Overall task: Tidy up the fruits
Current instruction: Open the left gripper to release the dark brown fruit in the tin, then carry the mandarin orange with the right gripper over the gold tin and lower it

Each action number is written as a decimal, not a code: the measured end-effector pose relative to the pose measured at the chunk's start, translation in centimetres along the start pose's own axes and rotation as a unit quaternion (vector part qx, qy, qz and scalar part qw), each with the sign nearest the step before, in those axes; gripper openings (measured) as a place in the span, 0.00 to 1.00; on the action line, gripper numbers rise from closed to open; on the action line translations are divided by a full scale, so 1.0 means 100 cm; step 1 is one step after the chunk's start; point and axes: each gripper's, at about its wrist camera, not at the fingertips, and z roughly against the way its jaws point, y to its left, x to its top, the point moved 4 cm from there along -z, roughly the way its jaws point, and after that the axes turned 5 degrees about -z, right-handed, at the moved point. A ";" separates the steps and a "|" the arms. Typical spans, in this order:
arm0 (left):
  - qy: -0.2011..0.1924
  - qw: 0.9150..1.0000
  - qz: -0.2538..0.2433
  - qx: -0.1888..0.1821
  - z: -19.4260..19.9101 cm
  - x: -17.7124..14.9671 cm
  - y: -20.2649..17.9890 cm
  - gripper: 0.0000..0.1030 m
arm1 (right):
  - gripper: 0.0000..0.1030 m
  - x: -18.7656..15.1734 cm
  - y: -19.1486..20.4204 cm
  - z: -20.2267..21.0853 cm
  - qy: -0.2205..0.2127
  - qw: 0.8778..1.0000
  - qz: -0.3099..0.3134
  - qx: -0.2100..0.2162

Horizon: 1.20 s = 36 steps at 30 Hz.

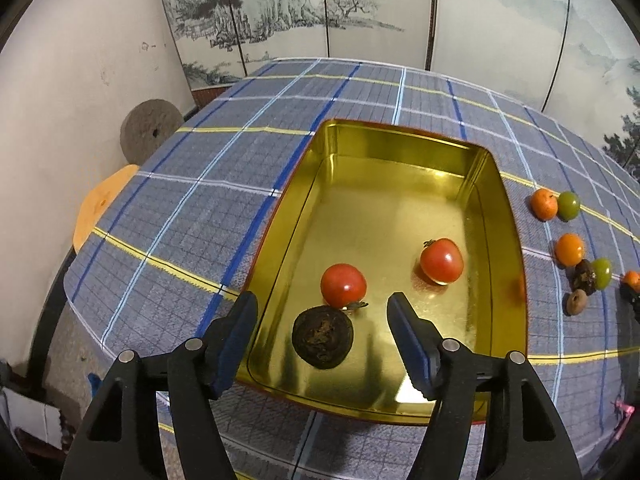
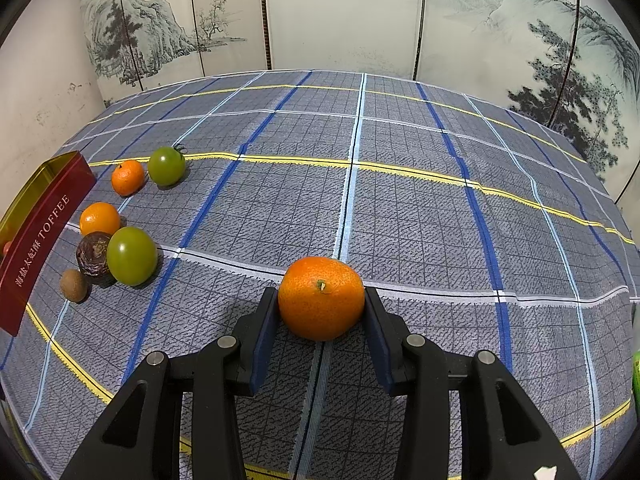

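A gold tin (image 1: 496,216) lies open on the plaid cloth and holds two red tomatoes (image 1: 343,285) (image 1: 441,261) and a dark brown fruit (image 1: 322,336). My left gripper (image 1: 322,308) is open above the tin's near end, over the dark fruit. My right gripper (image 2: 321,308) is shut on an orange mandarin (image 2: 321,304), held just above the cloth. In the right wrist view the tin's red side (image 2: 36,240) stands at the far left.
Loose fruit lies beside the tin: two mandarins (image 2: 127,177) (image 2: 99,219), two green tomatoes (image 2: 166,165) (image 2: 131,255), a dark fruit (image 2: 94,257) and a small kiwi (image 2: 74,285). A painted folding screen (image 2: 344,12) stands behind the table. The table's left edge (image 1: 76,280) drops off.
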 end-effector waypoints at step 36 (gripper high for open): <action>-0.025 0.999 0.023 -0.001 0.020 -0.013 0.002 0.73 | 0.36 0.013 0.040 0.024 -0.007 0.999 0.029 0.032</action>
